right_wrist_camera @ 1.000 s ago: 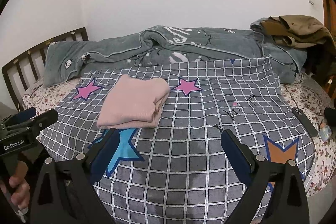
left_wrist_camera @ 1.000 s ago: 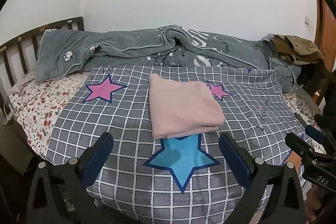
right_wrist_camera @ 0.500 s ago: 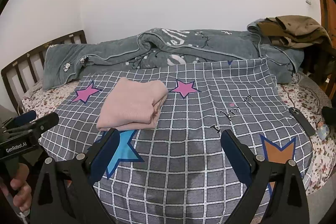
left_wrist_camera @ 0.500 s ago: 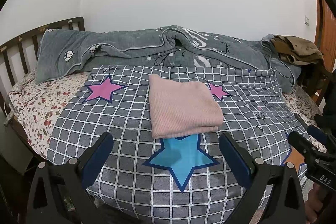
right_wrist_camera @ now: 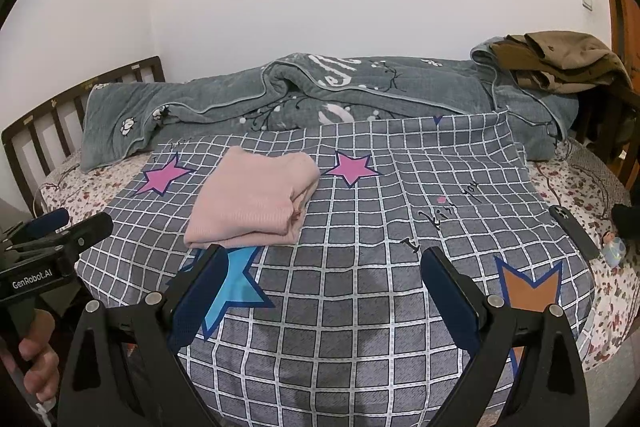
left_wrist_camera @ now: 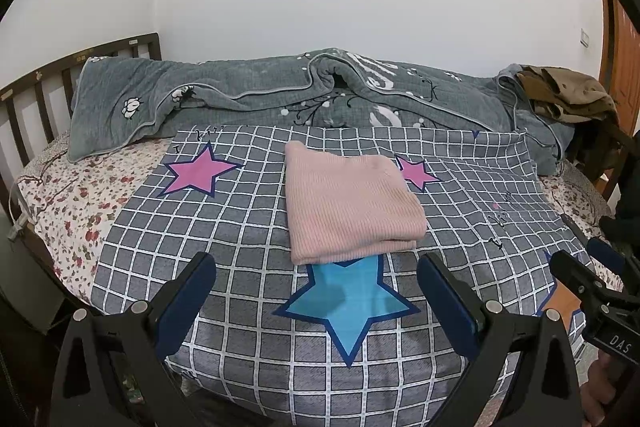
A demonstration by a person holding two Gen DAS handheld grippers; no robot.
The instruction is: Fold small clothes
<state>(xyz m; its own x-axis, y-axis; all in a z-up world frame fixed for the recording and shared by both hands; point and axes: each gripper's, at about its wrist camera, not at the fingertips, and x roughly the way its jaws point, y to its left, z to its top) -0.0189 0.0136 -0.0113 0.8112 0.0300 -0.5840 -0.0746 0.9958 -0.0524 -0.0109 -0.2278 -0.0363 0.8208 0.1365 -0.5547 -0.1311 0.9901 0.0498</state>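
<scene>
Tools, left [left_wrist_camera: 316,291] and right [right_wrist_camera: 320,287], both spread wide (holding nothing), hover short of folded pink garment [left_wrist_camera: 348,207].

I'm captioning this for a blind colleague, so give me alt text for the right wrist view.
A folded pink garment lies on a grey checked star-print cover spread over a bed, untouched by either gripper. The open right gripper frames the foreground, with the left gripper at the left edge. Behind are a rumpled grey blanket and brown clothes.
</scene>
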